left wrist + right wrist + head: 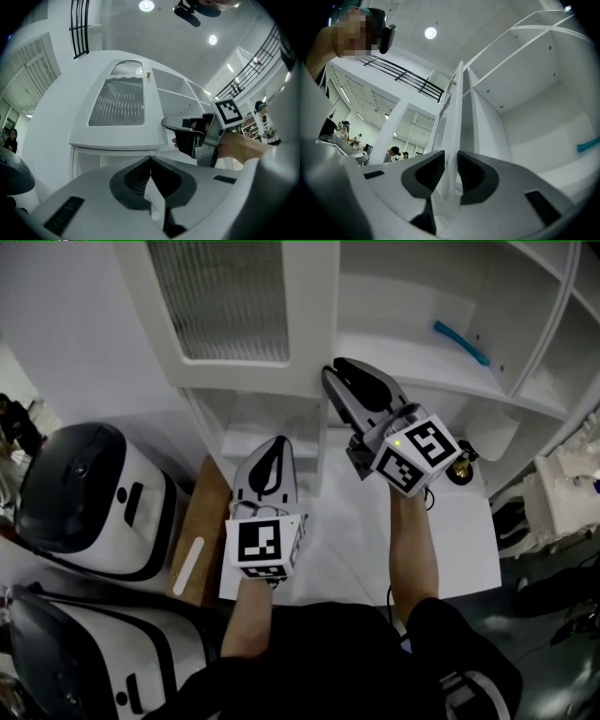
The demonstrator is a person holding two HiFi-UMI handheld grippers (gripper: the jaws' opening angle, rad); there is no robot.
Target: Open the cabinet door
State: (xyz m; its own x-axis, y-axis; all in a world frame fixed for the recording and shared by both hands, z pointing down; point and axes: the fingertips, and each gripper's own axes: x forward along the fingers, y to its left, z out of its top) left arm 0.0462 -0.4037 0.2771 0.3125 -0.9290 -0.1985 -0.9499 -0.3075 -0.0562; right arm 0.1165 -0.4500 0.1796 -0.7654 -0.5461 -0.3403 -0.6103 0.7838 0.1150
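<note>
The cabinet is white and stands at the far edge of a white surface. The cabinet door, with a ribbed glass panel, occupies the 11 o'clock area of the head view. It stands swung out from the open shelves at 1 o'clock.

The right gripper is raised at 12 o'clock, at the door's free edge. In the right gripper view that edge runs upright between the two pads and fills the gap, so the fingers pinch the door.

The left gripper is held just below centre, near the right gripper but apart from it, and it touches nothing. Its fingers are pressed together at the tips with nothing between them.

A blue item lies on a shelf at 1 o'clock. A wooden board leans beside the surface at 8 o'clock. Two black-and-white appliances stand at 9 and 7 o'clock.

The room is a tall hall. Round ceiling lights show at 12 o'clock in the right gripper view. A black railing runs along an upper level at 10 o'clock. Several people stand in the background at 9 o'clock.
</note>
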